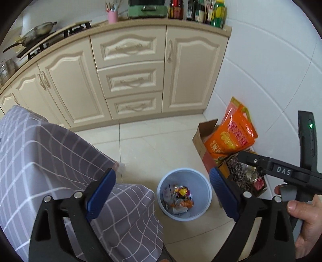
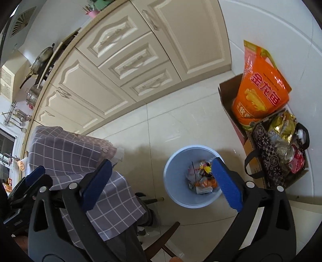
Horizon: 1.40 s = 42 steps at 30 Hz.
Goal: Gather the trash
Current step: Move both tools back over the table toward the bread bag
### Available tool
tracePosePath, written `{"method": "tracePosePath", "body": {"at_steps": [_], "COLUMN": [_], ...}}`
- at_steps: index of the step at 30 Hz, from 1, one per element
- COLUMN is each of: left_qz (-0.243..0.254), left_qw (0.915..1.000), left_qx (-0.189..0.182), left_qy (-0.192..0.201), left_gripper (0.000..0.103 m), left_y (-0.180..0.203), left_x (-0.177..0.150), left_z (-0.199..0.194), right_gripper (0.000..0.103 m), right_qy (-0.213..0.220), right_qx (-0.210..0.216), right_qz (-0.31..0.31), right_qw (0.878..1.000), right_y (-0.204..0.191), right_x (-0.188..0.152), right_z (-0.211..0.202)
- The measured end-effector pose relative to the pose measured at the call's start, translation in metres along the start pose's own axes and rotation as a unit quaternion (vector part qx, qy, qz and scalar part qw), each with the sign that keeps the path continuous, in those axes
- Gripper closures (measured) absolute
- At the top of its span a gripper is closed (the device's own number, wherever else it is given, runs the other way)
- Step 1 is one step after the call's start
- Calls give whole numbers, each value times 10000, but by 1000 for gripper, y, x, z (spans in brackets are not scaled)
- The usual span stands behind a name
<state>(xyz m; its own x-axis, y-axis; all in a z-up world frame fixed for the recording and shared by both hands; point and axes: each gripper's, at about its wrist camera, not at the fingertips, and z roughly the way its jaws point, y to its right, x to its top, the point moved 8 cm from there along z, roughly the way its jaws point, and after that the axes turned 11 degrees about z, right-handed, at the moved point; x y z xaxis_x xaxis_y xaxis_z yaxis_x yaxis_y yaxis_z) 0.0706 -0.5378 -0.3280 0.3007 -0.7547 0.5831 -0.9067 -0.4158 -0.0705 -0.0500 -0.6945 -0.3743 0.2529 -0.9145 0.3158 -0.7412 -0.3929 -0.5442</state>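
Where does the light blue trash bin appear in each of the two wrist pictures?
Left wrist view: the light blue trash bin stands on the floor, low and slightly right of centre.
Right wrist view: the bin is low and right of centre.
Shared landmark: the orange bag stands beyond the bin, to its right.

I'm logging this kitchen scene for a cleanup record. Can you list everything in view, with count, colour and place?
Bin: one, pale blue, on the floor, wrappers inside.
Tablecloth: one, grey with white checks, draped at left.
Cabinets: cream doors and three drawers, along the back.
Rice bag: one, orange, standing in a cardboard box by the white wall.
Patterned bag: one, black, in a box right of the bin, beside foil packets and a can.
Wok: one, metal, on the stove.
Pink cup: one, on the counter.
Bottles: several, at the counter's end.
Left claw: blue pads, open, empty.
Right claw: blue pads, open, empty.
Hand: one, holding the right claw.
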Motion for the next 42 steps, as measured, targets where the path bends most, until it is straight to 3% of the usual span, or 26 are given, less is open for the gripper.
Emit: {"method": "tracePosePath", "body": {"at_steps": [11, 24, 33, 42], "left_qz": [-190, -599, -1351, -2091], "left_qw": [9972, 9845, 9630, 9388], "left_qx": [210, 983, 1743, 2306], "left_qy": [694, 1324, 1547, 1477], "left_gripper": [11, 9, 9, 8], "left_y": [-32, -114, -216, -306], "left_x": [18, 8, -32, -88], "left_z": [-73, -156, -212, -235], "right_gripper": [6, 6, 6, 6], "right_qy": [475, 680, 622, 376], "right_qx": [510, 1307, 1686, 1874], "right_qz": [-634, -1430, -2167, -2701], "right_qw": [9956, 9787, 9596, 9437], "right_y": [-96, -231, -329, -405], "right_x": [12, -16, -59, -101], "right_z": [-45, -77, -77, -43]}}
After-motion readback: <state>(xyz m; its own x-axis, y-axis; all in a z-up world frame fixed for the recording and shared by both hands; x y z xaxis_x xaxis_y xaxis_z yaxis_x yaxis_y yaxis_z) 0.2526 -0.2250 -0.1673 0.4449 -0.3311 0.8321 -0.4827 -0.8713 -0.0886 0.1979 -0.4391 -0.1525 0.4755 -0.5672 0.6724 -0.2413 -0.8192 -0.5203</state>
